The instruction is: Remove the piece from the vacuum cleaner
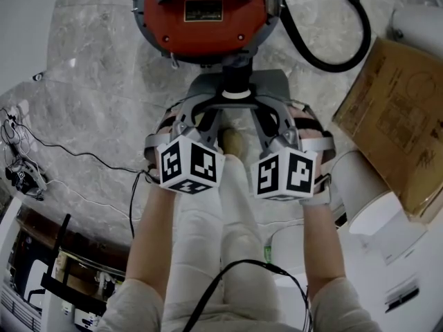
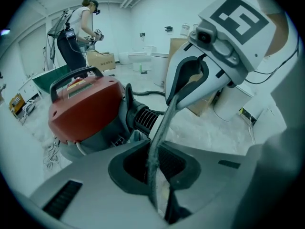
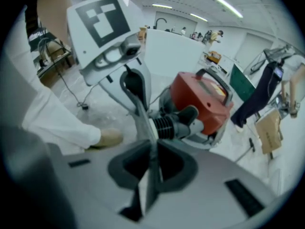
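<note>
The vacuum cleaner (image 1: 208, 19) has a red top and stands on the marble floor just ahead of me. A black ribbed cuff with a white ring (image 1: 235, 88) sticks out of its front, over a grey flat piece (image 1: 277, 85). My left gripper (image 1: 220, 109) and right gripper (image 1: 250, 108) point steeply down and meet tip to tip at that ring. In the left gripper view the left gripper (image 2: 169, 109) is closed to a thin slit beside the cuff (image 2: 145, 119). The right gripper (image 3: 143, 113) looks the same by the cuff (image 3: 164, 126). Whether anything sits between the pads is hidden.
A black hose (image 1: 346, 54) loops off to the right of the vacuum. A cardboard box (image 1: 398, 109) and white cylinders (image 1: 374, 206) stand at the right. Thin cables (image 1: 69, 151) trail across the floor at the left. My shoe (image 1: 232, 140) is under the grippers. Another person (image 2: 76, 32) stands far back.
</note>
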Demonstrator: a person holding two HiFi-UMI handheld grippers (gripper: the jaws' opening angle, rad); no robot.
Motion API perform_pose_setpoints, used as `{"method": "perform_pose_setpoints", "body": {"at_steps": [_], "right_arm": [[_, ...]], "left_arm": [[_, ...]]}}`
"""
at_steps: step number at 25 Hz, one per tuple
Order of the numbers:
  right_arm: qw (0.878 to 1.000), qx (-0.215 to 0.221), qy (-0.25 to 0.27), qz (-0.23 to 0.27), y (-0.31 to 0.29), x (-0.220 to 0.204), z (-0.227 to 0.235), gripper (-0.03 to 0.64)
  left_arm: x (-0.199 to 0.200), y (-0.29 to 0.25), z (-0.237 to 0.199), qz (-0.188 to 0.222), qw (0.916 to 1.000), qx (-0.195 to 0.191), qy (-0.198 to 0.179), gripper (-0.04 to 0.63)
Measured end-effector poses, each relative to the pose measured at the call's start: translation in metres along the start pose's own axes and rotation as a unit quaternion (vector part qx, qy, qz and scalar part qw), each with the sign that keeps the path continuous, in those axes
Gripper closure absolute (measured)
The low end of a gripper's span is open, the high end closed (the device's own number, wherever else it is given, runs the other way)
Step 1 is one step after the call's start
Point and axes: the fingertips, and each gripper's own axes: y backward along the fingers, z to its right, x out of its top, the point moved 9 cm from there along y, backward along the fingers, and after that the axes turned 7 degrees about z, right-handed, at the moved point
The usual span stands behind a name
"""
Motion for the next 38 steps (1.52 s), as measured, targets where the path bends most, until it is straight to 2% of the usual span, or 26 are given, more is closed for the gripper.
{"method": "perform_pose_setpoints", "body": {"at_steps": [3,5,10,16,23,28,38], "right_arm": [[1.0,0.001,0.02,-0.005,0.002,0.005,-0.001,0.578],[1.0,-0.002,0.019,-0.005,0.001,0.003,-0.002,0.578],[1.0,-0.003,-0.017,-0.005,-0.004,-0.011,0.0,0.578],[0.998,-0.002,-0.066,-0.009,-0.012,-0.028,0.001,0.58],[0.996,0.001,-0.089,-0.02,-0.021,-0.033,-0.001,0.583],[0.998,-0.008,-0.062,-0.028,-0.013,-0.023,-0.004,0.583],[0.999,-0.015,-0.004,-0.04,0.001,0.007,-0.012,0.583]], "left_arm": [[-0.005,-0.003,-0.002,0.005,0.9997,-0.005,0.024,0.545],[-0.005,-0.005,-0.002,0.002,0.9996,-0.01,0.027,0.545],[0.007,-0.002,0.004,-0.03,0.9995,-0.001,-0.012,0.546],[0.021,0.004,0.01,-0.028,0.9987,0.009,-0.041,0.546],[0.021,0.004,0.011,-0.03,0.9984,0.017,-0.045,0.545],[0.015,0.003,0.01,-0.031,0.9988,0.034,-0.016,0.545],[-0.01,-0.007,-0.004,-0.046,0.9974,0.026,0.048,0.548]]}}
